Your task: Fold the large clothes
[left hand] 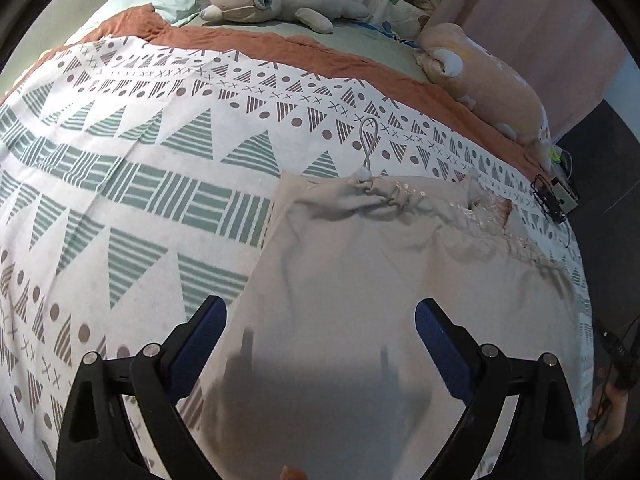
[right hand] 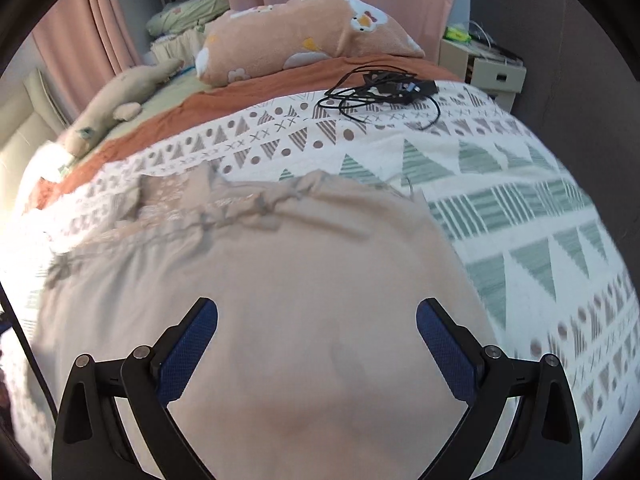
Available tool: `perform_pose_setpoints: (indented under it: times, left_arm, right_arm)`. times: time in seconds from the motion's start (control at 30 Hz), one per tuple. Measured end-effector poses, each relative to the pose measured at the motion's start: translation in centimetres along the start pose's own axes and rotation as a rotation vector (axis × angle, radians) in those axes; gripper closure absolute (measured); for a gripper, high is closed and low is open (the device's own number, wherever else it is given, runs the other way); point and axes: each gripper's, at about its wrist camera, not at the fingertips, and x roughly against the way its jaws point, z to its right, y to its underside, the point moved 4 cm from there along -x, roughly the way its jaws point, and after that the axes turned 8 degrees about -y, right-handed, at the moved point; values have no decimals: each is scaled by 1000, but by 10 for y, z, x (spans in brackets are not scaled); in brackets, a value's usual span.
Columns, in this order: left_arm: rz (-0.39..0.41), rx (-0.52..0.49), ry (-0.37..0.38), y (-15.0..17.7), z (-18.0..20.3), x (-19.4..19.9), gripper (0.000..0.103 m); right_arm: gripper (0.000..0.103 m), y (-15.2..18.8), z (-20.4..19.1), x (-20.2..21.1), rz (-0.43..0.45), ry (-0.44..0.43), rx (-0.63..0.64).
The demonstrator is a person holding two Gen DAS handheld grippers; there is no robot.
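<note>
Beige garment [left hand: 360, 280] lies spread on the patterned bedspread [left hand: 120, 200], drawstring loop [left hand: 369, 140] at its far hem. Left hand-held gripper [left hand: 320, 320] & right hand-held gripper [right hand: 316, 320] both hover over it, jaws spread, nothing pinched. Black cable bundle [right hand: 384, 88] sits beyond; right view blurry, prob. a charger.

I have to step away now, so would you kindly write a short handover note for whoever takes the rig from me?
Left tongs: open, holding nothing, over the beige garment.
Right tongs: open, holding nothing, over the same garment.
The garment lies spread on the patterned bedspread, drawstring end farthest from the tongs and bunched up.
Black cable bundle lies beyond it.
Done: no fold visible.
Left: smooth, grip, fold.
</note>
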Motion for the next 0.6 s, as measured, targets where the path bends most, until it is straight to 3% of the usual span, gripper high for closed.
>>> perform_pose_setpoints:
  times: [0.17,0.27,0.6]
  left_arm:
    - [13,39,44,27,-11,42,6]
    - [20,60,107,46,-20,64,6]
    - [51,106,207,107,-45,102,6]
  right_arm:
    - [3,25,9,52,7,-84,-44]
    - [4,45,17,79,5,-130,-72]
    - [35,107,53,129,16,-276,-202]
